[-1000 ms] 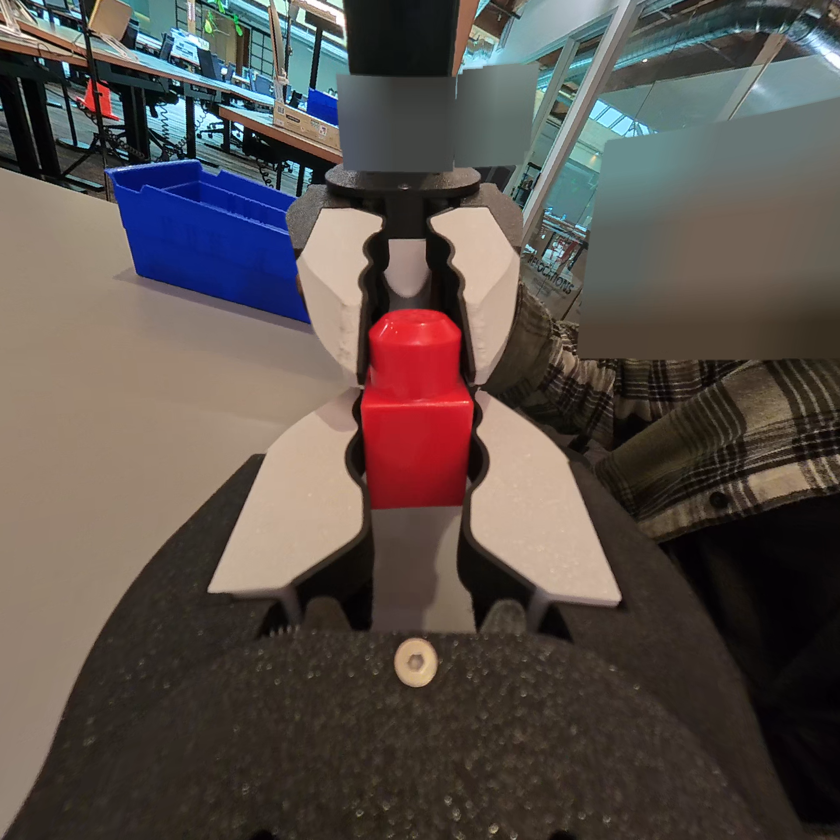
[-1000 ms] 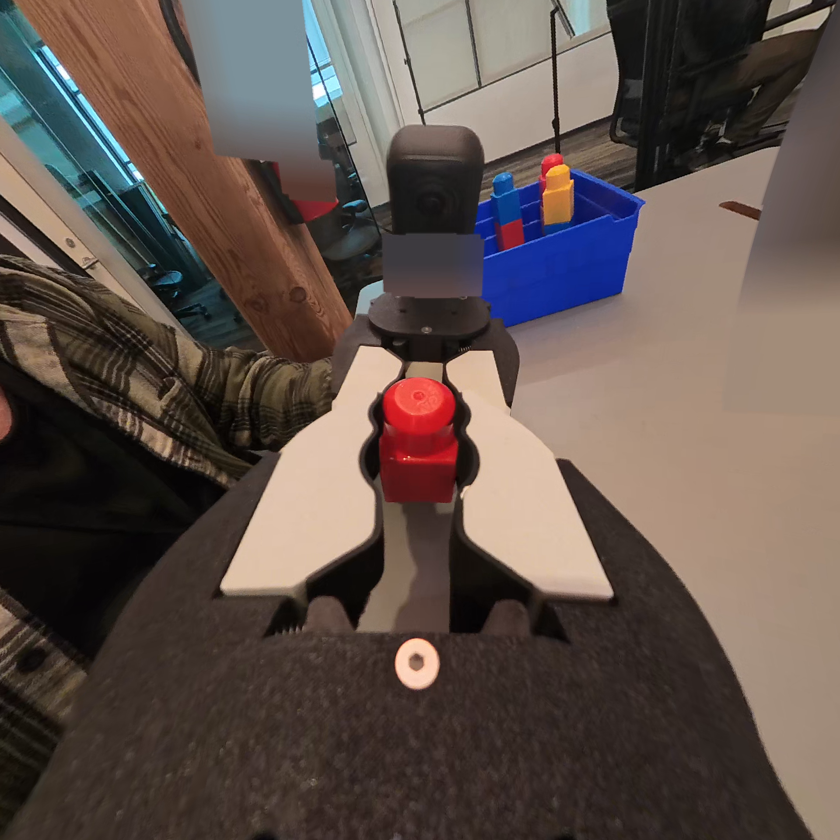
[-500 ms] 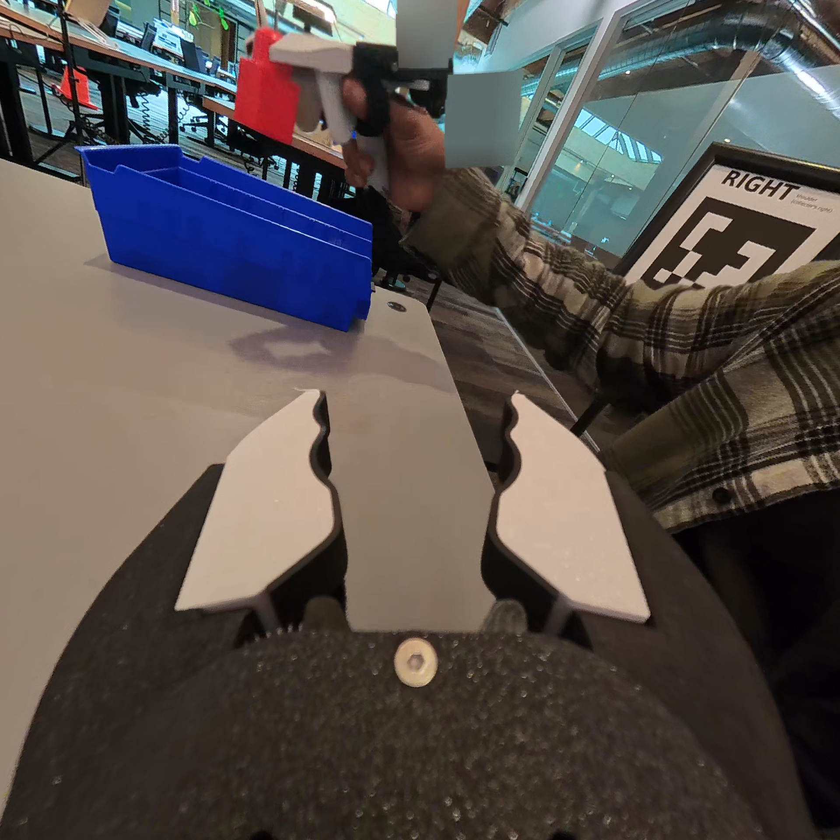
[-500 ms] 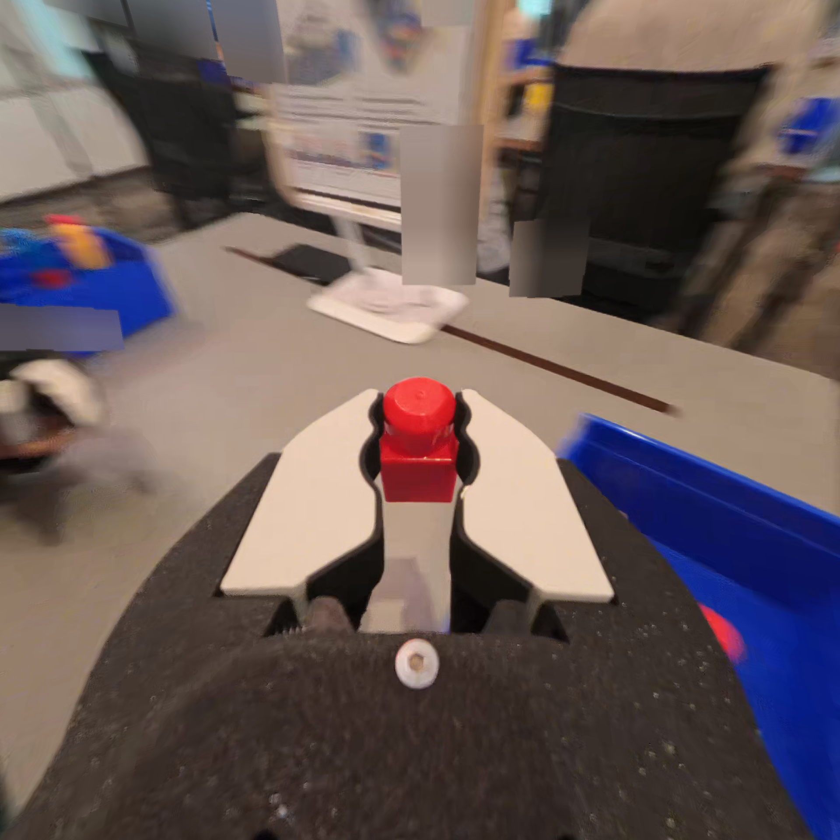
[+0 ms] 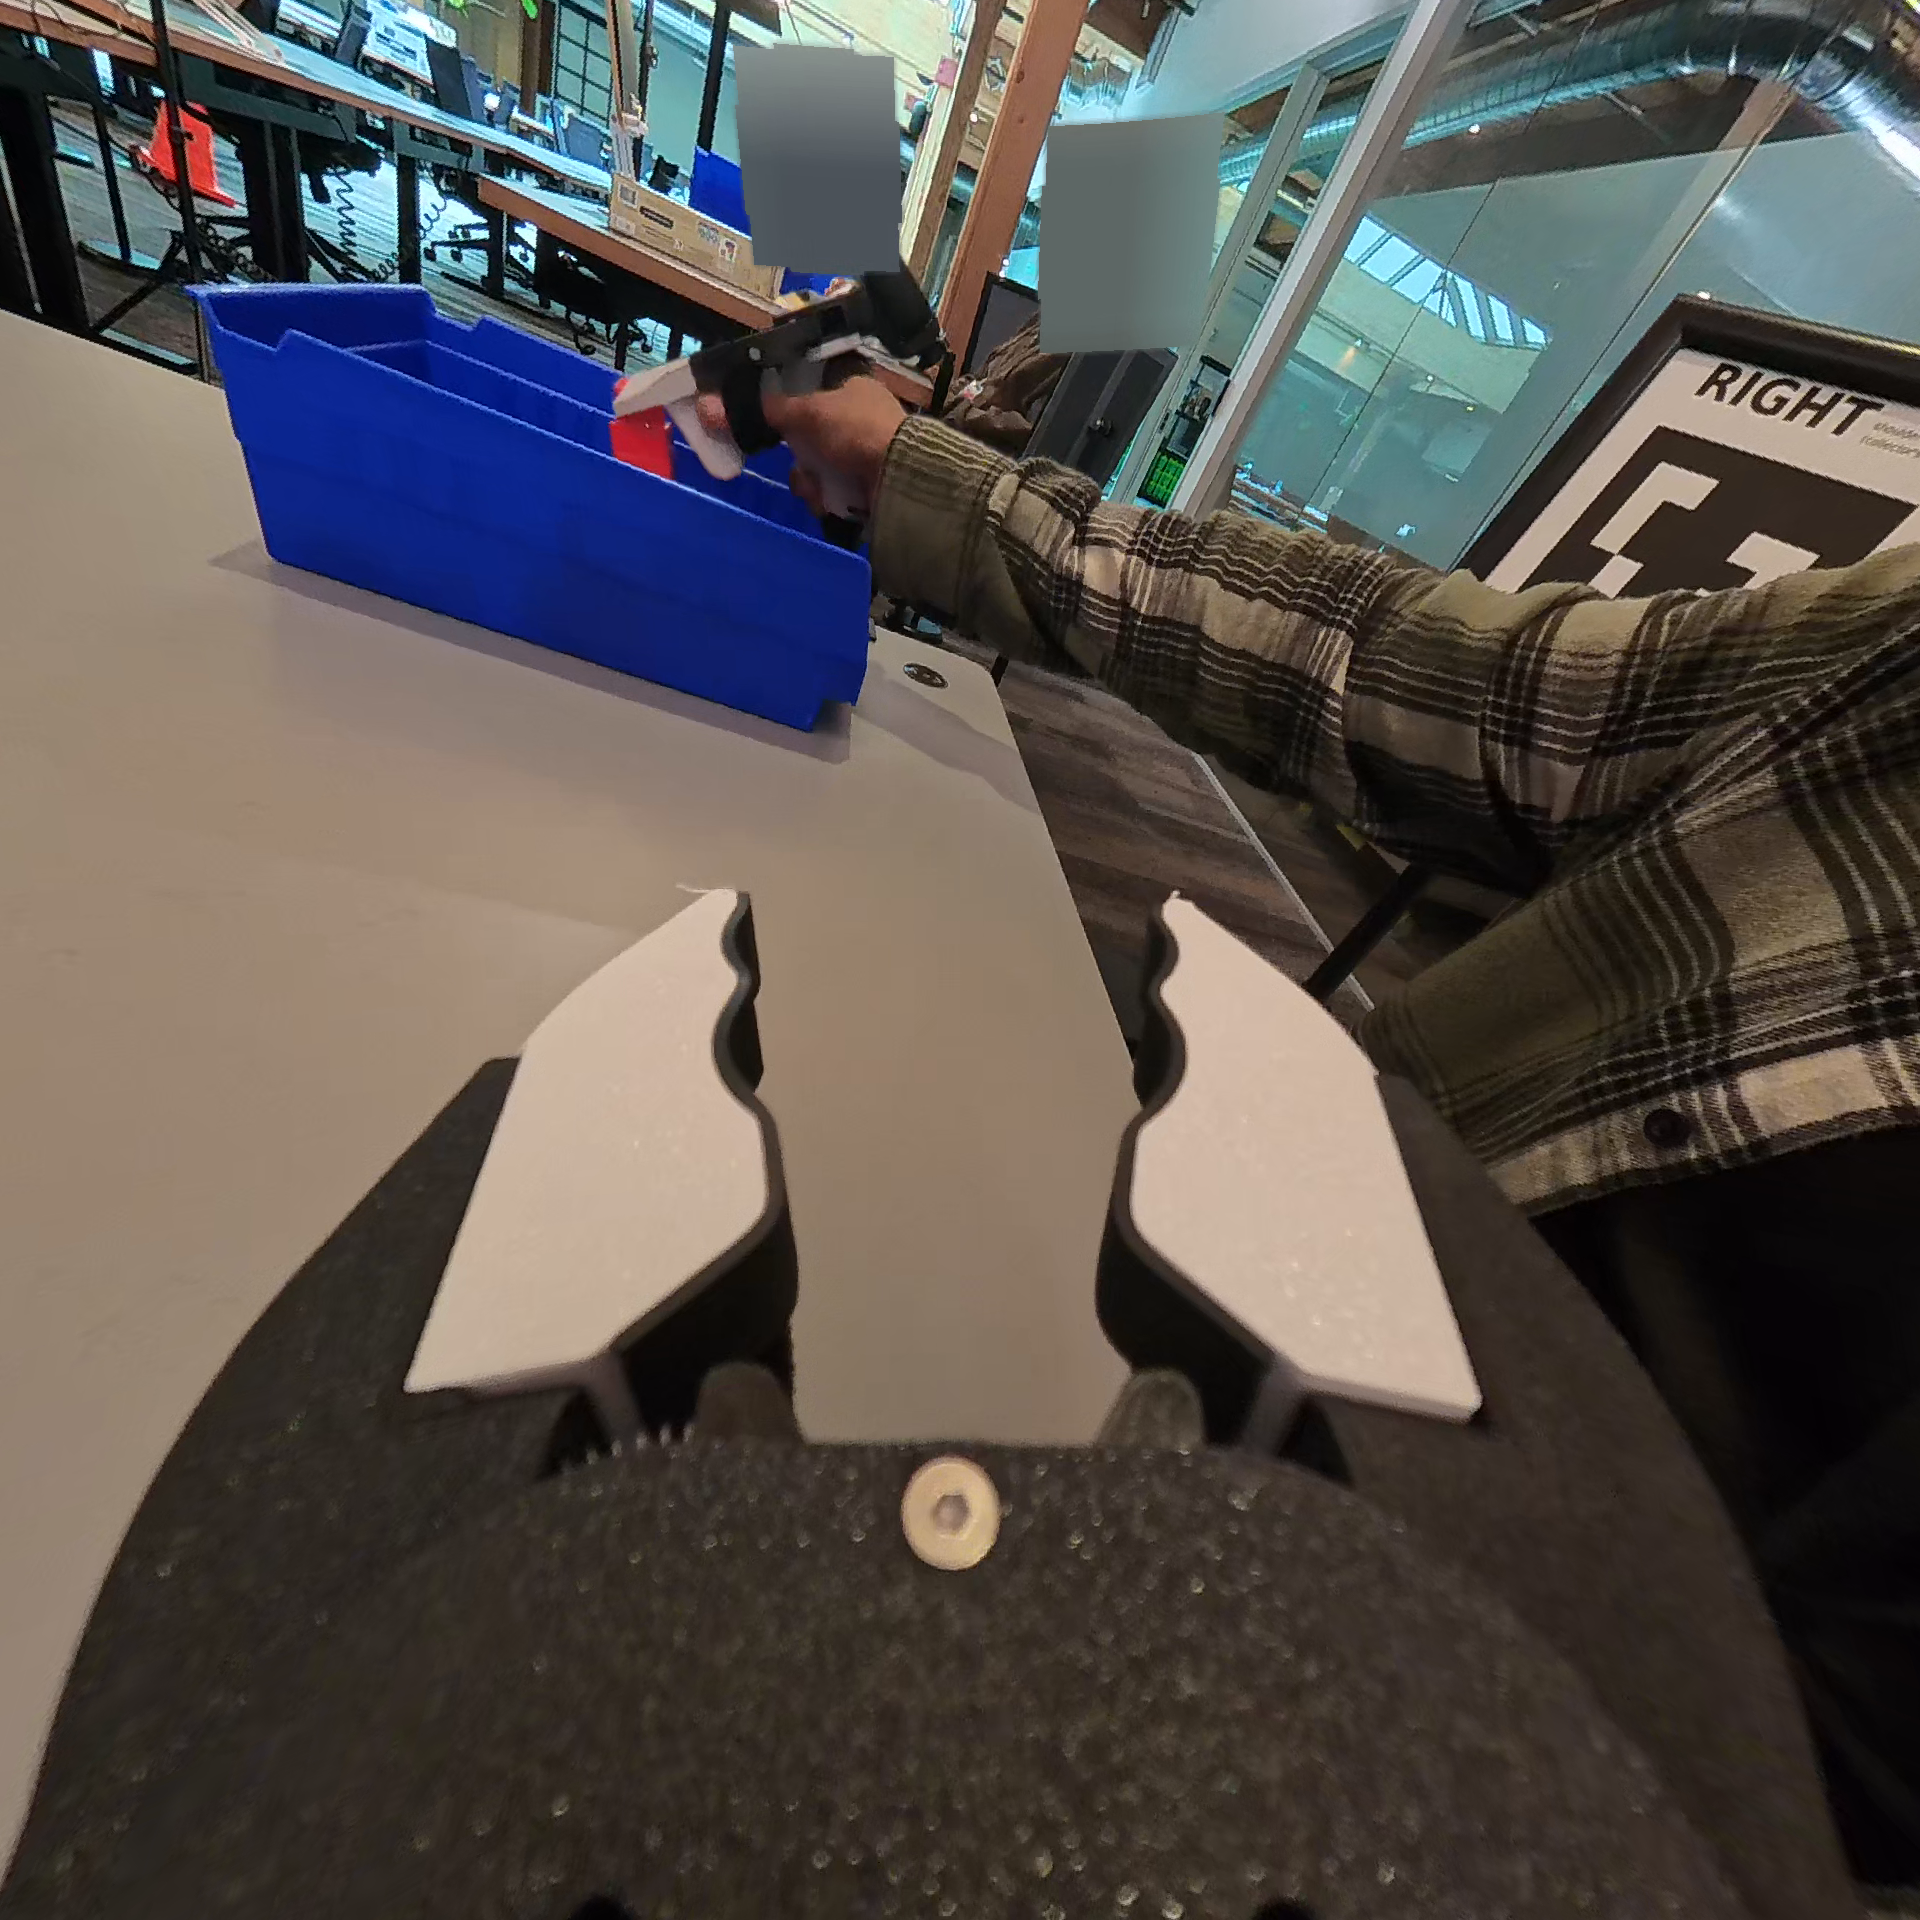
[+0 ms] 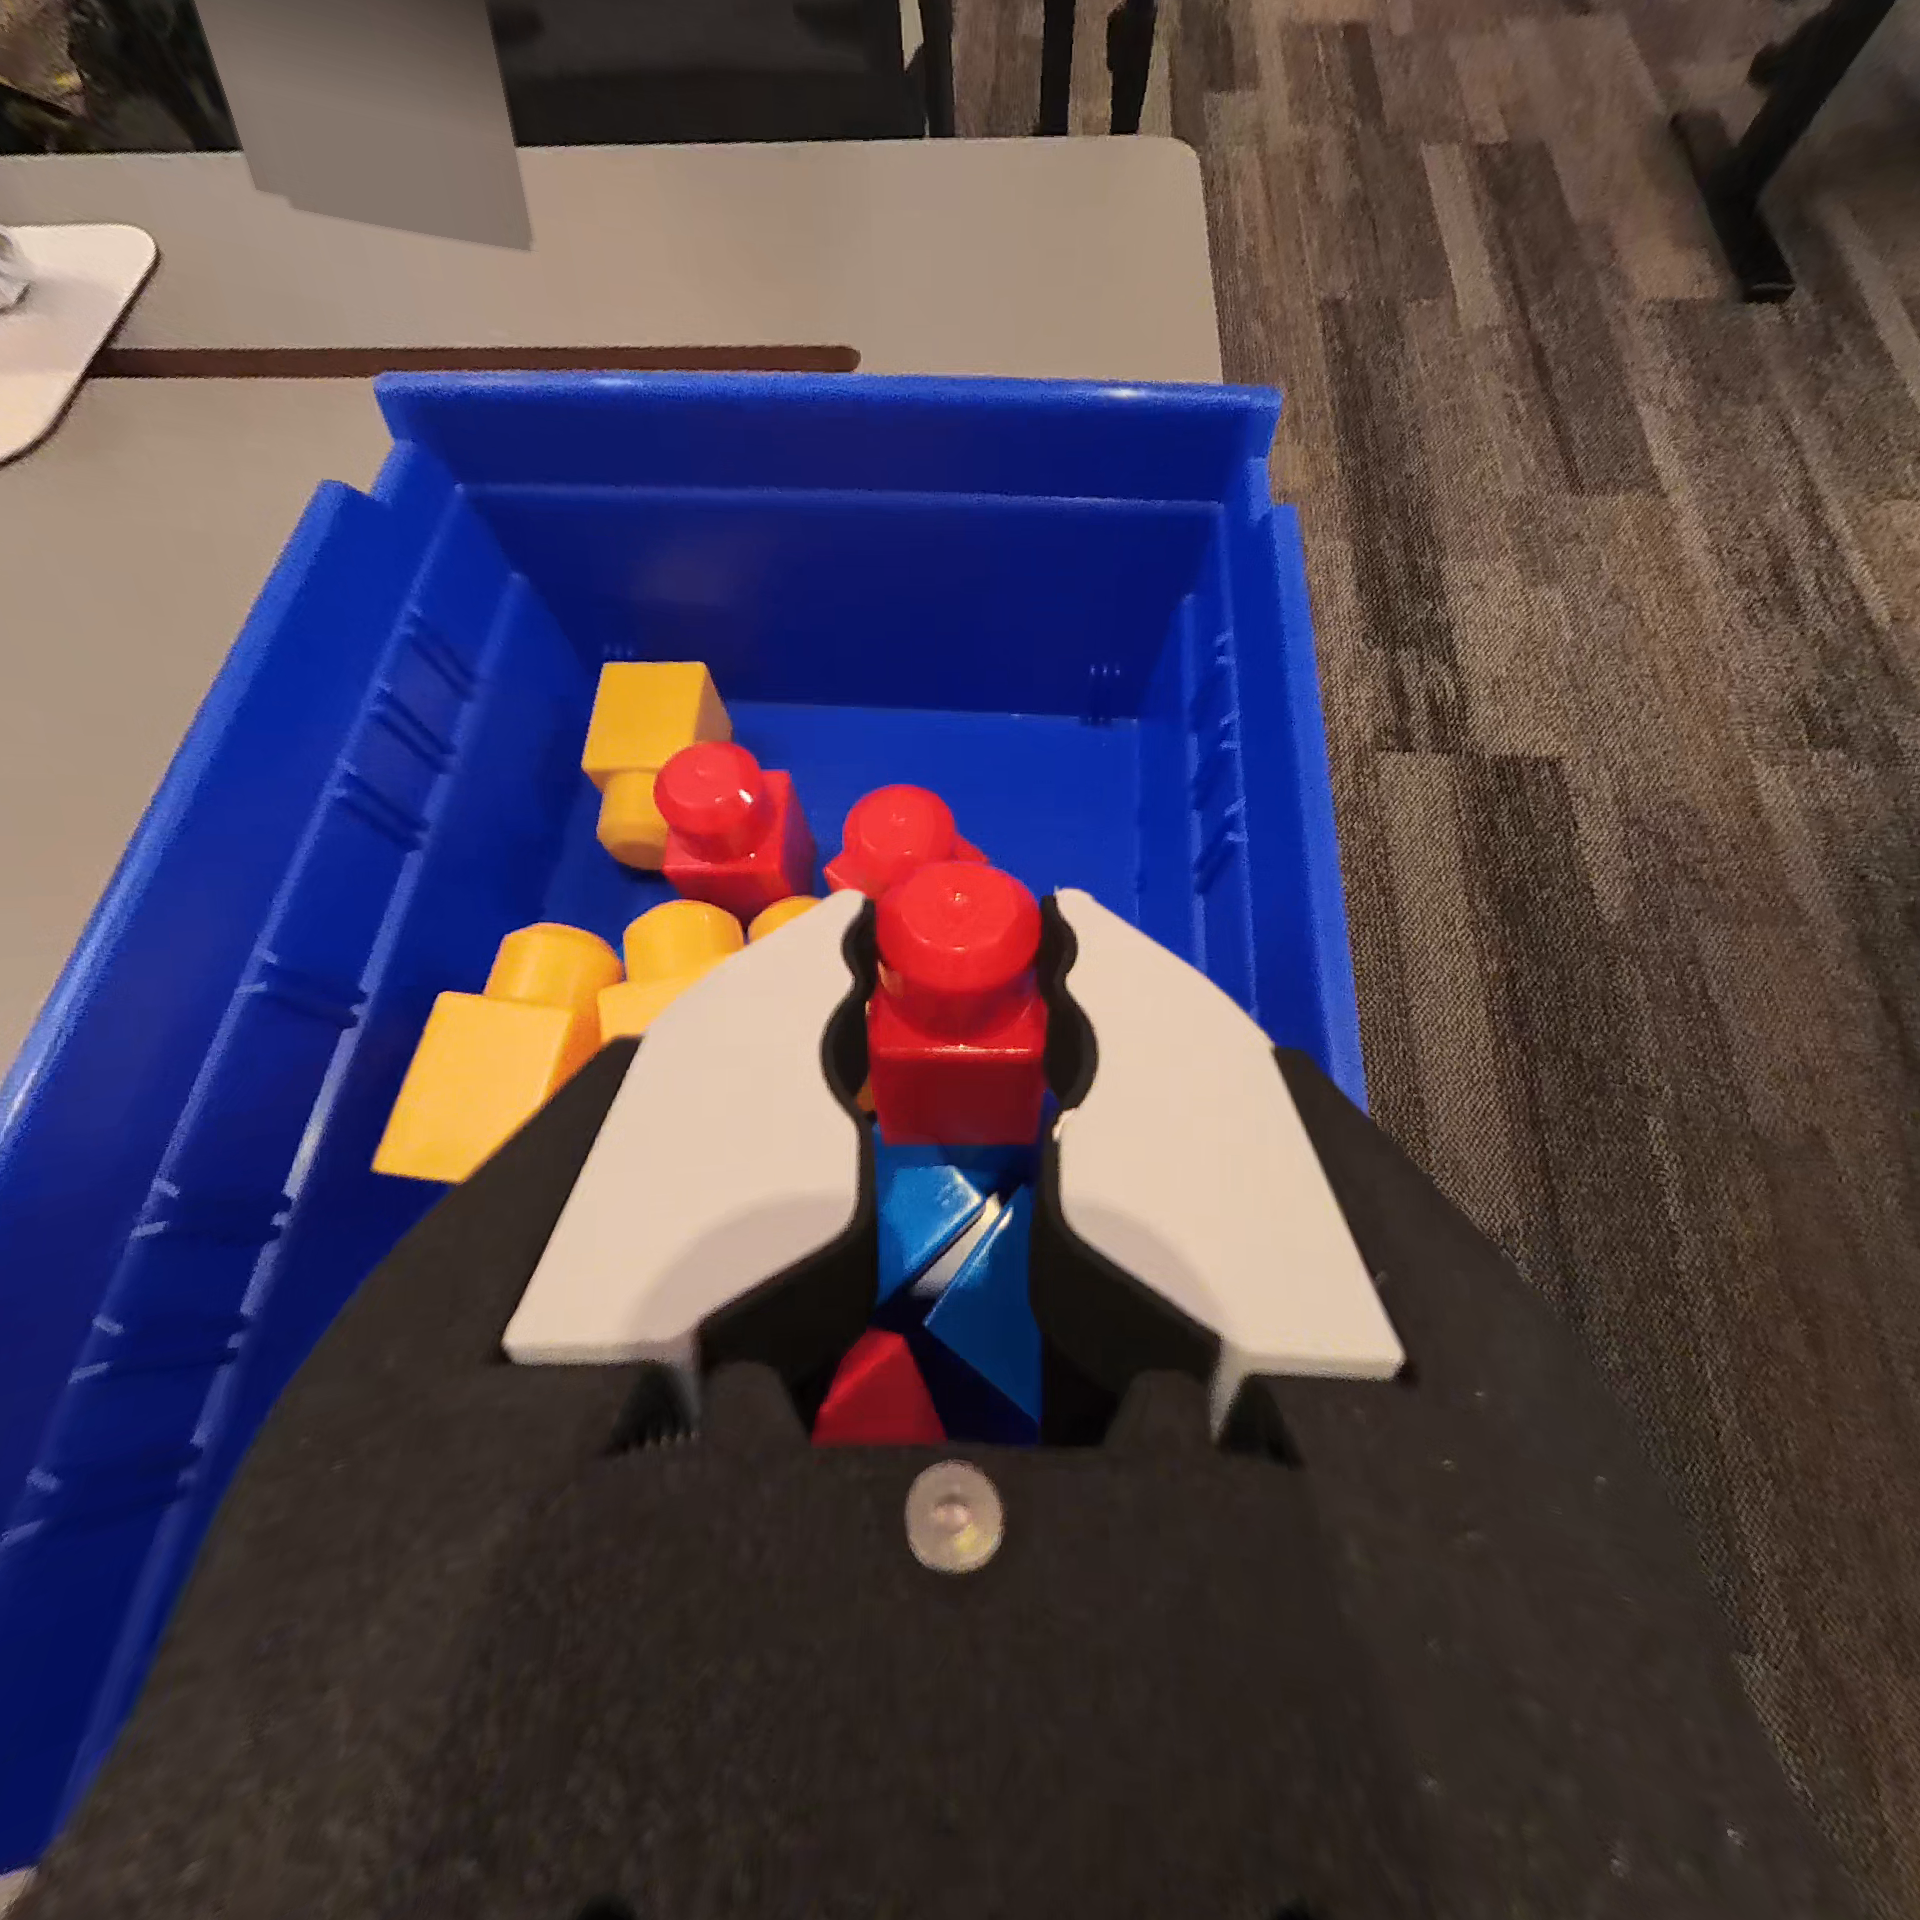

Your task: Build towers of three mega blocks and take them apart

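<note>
Over the bin: right gripper (image 6: 954, 997) hangs above the blue bin (image 6: 831, 416), pitched down into it, its jaws closed on a red block (image 6: 954, 1023).
Why held so: my reading is that the block is being returned to the bin as part of taking a tower apart; holding it over the near middle of the bin means a release would drop it among the loose blocks.
Red block axis: long axis runs along the fingers, stud end pointing far and downward, square base toward the camera.
Grip place: the fingers press the block's two flat sides, stud clear beyond the tips.
Bin contents: yellow blocks (image 6: 488, 1070) lie at the left, two more red blocks (image 6: 727, 831) in the middle, blue blocks (image 6: 966, 1278) showing through the gap below the held one.
Left gripper: left gripper (image 5: 951, 935) is parted wide with nothing between its fingers, low over the grey table (image 5: 312, 883), aimed toward the far bin.
Bin place: it sits at the table's right edge, floor beyond.
Likely next: spread the right fingers and let the block fall.
</note>
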A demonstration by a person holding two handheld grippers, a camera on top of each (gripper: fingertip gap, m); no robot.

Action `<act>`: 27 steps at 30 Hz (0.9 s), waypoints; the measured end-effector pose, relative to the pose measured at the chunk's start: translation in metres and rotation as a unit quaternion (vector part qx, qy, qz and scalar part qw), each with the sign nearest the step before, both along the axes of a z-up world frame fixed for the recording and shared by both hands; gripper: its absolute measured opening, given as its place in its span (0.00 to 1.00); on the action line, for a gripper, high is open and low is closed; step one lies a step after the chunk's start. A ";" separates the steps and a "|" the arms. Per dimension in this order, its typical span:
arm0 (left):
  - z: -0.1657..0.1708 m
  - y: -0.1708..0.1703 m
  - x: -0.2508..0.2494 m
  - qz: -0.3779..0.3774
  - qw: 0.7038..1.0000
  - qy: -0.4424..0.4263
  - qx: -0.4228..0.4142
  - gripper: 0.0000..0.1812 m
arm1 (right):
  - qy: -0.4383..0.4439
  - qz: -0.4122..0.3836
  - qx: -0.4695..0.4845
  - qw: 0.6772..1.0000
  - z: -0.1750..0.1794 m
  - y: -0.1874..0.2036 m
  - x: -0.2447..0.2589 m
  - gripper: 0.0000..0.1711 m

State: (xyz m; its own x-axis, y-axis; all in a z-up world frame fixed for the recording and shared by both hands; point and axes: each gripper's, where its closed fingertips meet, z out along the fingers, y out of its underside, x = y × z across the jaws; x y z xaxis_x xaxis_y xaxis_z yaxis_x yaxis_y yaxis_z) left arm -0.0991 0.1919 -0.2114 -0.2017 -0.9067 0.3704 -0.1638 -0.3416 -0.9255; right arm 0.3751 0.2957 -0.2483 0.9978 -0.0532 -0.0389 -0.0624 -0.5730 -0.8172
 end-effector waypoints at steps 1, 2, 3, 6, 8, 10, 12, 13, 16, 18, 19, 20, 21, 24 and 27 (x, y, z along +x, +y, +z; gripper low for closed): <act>0.000 0.000 0.000 0.000 1.000 0.001 -0.001 0.38 | 0.002 0.001 0.006 1.000 0.001 0.000 -0.001 0.20; -0.001 0.000 0.000 0.000 1.000 0.002 -0.001 0.38 | 0.005 0.005 0.016 1.000 0.005 0.000 -0.003 0.23; -0.001 0.001 -0.001 0.001 1.000 0.002 -0.001 0.38 | 0.008 0.013 0.025 1.000 0.011 0.000 -0.008 0.25; 0.000 0.003 -0.002 0.006 1.000 -0.002 -0.002 0.38 | 0.012 0.043 0.055 0.997 0.039 -0.003 -0.037 0.34; 0.002 0.005 -0.003 0.012 1.000 -0.005 0.000 0.38 | 0.019 0.081 0.090 0.992 0.064 -0.007 -0.074 0.36; 0.006 0.009 -0.004 0.025 1.000 -0.006 0.006 0.38 | 0.028 0.115 0.118 0.986 0.084 -0.013 -0.120 0.44; 0.013 0.014 -0.008 0.043 0.999 -0.009 0.015 0.39 | 0.035 0.159 0.130 0.978 0.092 -0.021 -0.171 0.50; 0.018 0.017 -0.011 0.054 0.998 -0.009 0.021 0.39 | 0.040 0.181 0.131 0.974 0.092 -0.024 -0.197 0.52; 0.038 0.024 -0.027 0.097 0.994 -0.008 0.041 0.39 | 0.059 0.245 0.144 0.957 0.086 -0.035 -0.267 0.53; 0.055 0.029 -0.045 0.133 0.989 -0.005 0.061 0.39 | 0.073 0.273 0.151 0.947 0.079 -0.041 -0.302 0.53; 0.064 0.032 -0.057 0.155 0.985 -0.002 0.074 0.39 | 0.080 0.284 0.154 0.943 0.076 -0.043 -0.316 0.52; 0.073 0.036 -0.071 0.181 0.979 0.004 0.088 0.38 | 0.084 0.293 0.157 0.939 0.071 -0.044 -0.328 0.52; 0.082 0.041 -0.087 0.209 0.973 0.008 0.100 0.38 | 0.089 0.301 0.156 0.937 0.066 -0.046 -0.338 0.52; 0.104 0.061 -0.144 0.305 0.944 0.030 0.120 0.37 | 0.111 0.317 0.154 0.929 0.052 -0.050 -0.358 0.51; 0.110 0.089 -0.219 0.426 0.891 0.074 0.139 0.37 | 0.128 0.329 0.155 0.923 0.044 -0.055 -0.367 0.48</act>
